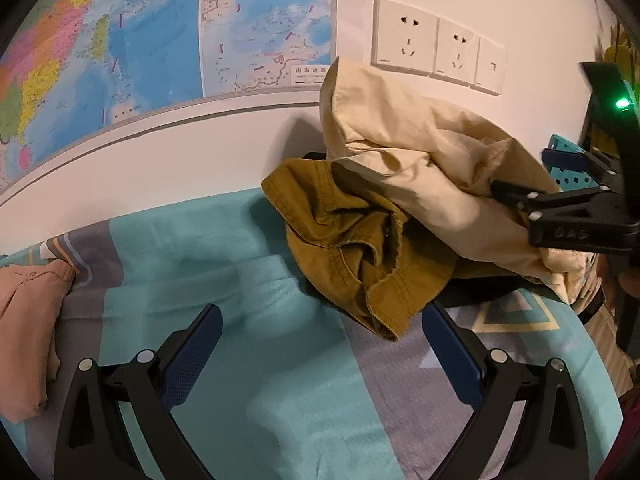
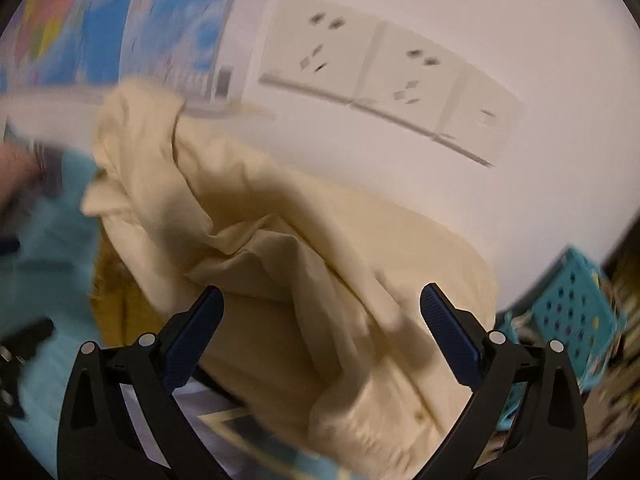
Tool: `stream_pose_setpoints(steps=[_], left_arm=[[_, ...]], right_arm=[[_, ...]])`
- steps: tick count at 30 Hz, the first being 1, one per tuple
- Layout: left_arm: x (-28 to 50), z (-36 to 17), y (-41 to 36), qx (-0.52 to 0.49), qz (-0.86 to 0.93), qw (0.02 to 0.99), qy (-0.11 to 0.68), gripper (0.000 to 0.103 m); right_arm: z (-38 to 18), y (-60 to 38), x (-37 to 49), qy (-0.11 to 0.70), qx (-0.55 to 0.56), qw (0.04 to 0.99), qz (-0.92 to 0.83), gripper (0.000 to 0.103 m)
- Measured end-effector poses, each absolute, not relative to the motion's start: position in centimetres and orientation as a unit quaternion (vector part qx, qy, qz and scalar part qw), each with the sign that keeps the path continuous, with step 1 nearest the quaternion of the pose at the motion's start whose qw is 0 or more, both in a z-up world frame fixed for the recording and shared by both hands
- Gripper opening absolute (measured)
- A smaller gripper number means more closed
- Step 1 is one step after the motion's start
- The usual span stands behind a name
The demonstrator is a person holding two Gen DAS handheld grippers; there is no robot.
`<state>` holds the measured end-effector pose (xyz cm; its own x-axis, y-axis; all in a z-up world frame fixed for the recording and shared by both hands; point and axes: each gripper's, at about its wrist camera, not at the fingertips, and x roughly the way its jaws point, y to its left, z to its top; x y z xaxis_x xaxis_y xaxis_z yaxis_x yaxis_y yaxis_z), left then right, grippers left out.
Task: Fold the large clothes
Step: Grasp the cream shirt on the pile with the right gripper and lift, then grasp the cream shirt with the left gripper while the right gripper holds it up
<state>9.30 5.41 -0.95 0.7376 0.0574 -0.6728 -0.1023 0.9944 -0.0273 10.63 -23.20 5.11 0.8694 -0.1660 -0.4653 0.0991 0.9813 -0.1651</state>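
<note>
A crumpled cream garment (image 1: 420, 160) lies heaped against the wall on top of a mustard-brown garment (image 1: 352, 248), both on the bed. My left gripper (image 1: 322, 322) is open just above the sheet, and the mustard hem hangs near its right finger (image 1: 448, 344). My right gripper (image 1: 520, 172) reaches in from the right onto the cream heap. In the blurred right wrist view this gripper (image 2: 322, 308) is open, with the cream garment (image 2: 280, 264) filling the space between its fingers and not clamped. The mustard cloth (image 2: 116, 304) peeks out on the left beneath it.
The teal and grey patterned bedsheet (image 1: 200, 248) covers the bed. A pink garment (image 1: 24, 320) lies at the left edge. On the white wall hang a map (image 1: 120, 60) and wall sockets (image 1: 432, 40). A teal perforated basket (image 2: 572, 312) stands at the right.
</note>
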Motion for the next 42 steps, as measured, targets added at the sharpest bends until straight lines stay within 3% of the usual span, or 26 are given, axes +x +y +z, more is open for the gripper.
stream_pose_setpoints(steps=[1,3,4,6,9,10,11,13,15,17,19,29,41,42], left_arm=[[9.6,-1.1,5.5,-0.031,0.042,0.931,0.362,0.096],[10.3,-1.5,5.7,-0.028,0.044,0.930,0.365,0.096],[10.4,-1.6,5.8,-0.027,0.045,0.929,0.365,0.096],[10.8,-1.9,5.8,-0.026,0.044,0.929,0.367,0.096],[11.0,-2.1,6.0,-0.029,0.035,0.931,0.361,0.096],[11.1,-2.2,6.0,-0.029,0.033,0.932,0.361,0.096],[11.4,-2.3,6.0,-0.030,0.032,0.931,0.362,0.096],[12.0,-2.7,6.0,-0.031,0.029,0.929,0.368,0.096],[12.2,-2.9,6.2,-0.030,0.027,0.929,0.368,0.096],[12.4,-3.0,6.3,-0.026,0.025,0.931,0.364,0.096],[12.5,-3.0,6.1,-0.025,0.018,0.932,0.361,0.096],[13.1,-1.2,3.0,-0.024,-0.091,0.954,0.286,0.096],[12.1,0.4,-5.2,0.016,-0.256,0.945,0.204,0.097],[12.7,0.7,-5.3,0.010,-0.257,0.945,0.204,0.086]], right_arm=[[4.8,-23.1,11.4,0.253,-0.092,0.960,-0.076,0.092],[4.5,-23.0,12.1,0.260,-0.119,0.956,-0.064,0.054],[4.7,-23.1,12.1,0.259,-0.123,0.956,-0.065,0.031],[5.6,-23.8,11.3,0.249,-0.106,0.961,-0.051,0.013],[7.4,-25.5,9.6,0.218,-0.072,0.972,-0.042,0.013],[7.6,-26.0,9.5,0.219,-0.058,0.973,-0.032,0.024],[7.4,-26.4,10.1,0.230,-0.052,0.972,-0.023,0.048],[6.6,-25.8,11.1,0.242,-0.084,0.966,-0.043,0.062],[5.8,-24.8,12.3,0.246,-0.109,0.962,-0.037,0.049],[5.7,-24.5,12.8,0.249,-0.101,0.963,-0.018,0.020],[6.3,-24.7,12.3,0.239,-0.091,0.967,-0.021,0.011],[15.3,-33.7,1.1,0.115,0.082,0.990,-0.016,0.006],[20.9,-36.0,-5.5,0.052,0.108,0.993,-0.021,0.006],[21.3,-35.9,-6.4,0.047,0.103,0.993,-0.025,0.006]])
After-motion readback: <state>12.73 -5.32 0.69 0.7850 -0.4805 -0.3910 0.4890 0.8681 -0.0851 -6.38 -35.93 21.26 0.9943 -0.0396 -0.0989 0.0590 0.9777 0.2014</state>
